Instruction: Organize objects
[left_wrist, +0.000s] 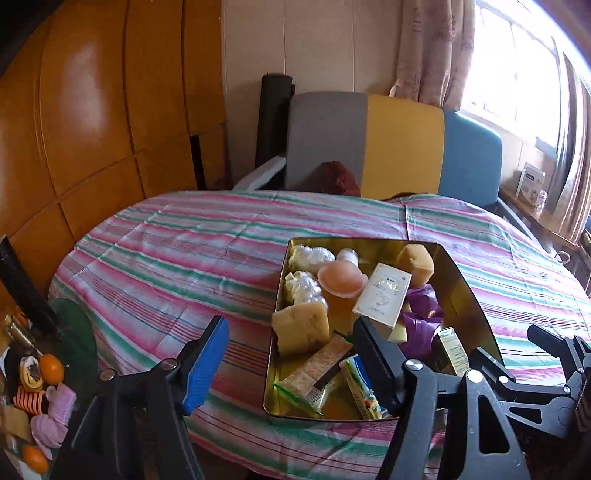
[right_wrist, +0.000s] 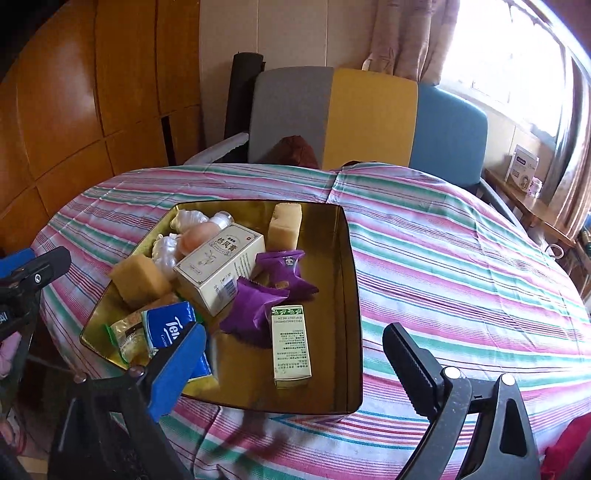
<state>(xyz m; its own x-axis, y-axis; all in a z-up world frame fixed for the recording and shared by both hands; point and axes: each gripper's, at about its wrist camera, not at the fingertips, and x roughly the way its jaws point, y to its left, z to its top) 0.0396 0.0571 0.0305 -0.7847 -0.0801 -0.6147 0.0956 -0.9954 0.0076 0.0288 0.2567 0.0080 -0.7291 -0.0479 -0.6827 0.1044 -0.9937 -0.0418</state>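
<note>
Nearest the lens: left gripper, fingers spread wide, nothing between them; blue-padded finger over bare striped cloth, black finger over the near part of the gold tin. Right gripper likewise spread wide and holding nothing, blue pad above the tin's near left corner, black finger outside the tin's right wall, over cloth.

Tin resting on the worktop under a pink, green and white striped cloth, toward the near side. Inside, packed mostly into the left half:
- white carton leaning across the middle, touching the sponges and wrappers around it
- small green-topped box lying flat on the tin's bare floor, between the right gripper's fingers
- two purple packets just beyond that box
- blue tissue pack directly behind the blue pad, partly hidden by it
- tan sponge block at the left wall, another upright against the far wall
- clear-wrapped white bundles and a peach disc in the far left corner

Bare tin floor along the right wall and near right corner. Wide stretch of uncovered cloth left of the tin, beyond it, and to its right. Worktop's near edge just below the tin; chair back close behind the far edge.
</note>
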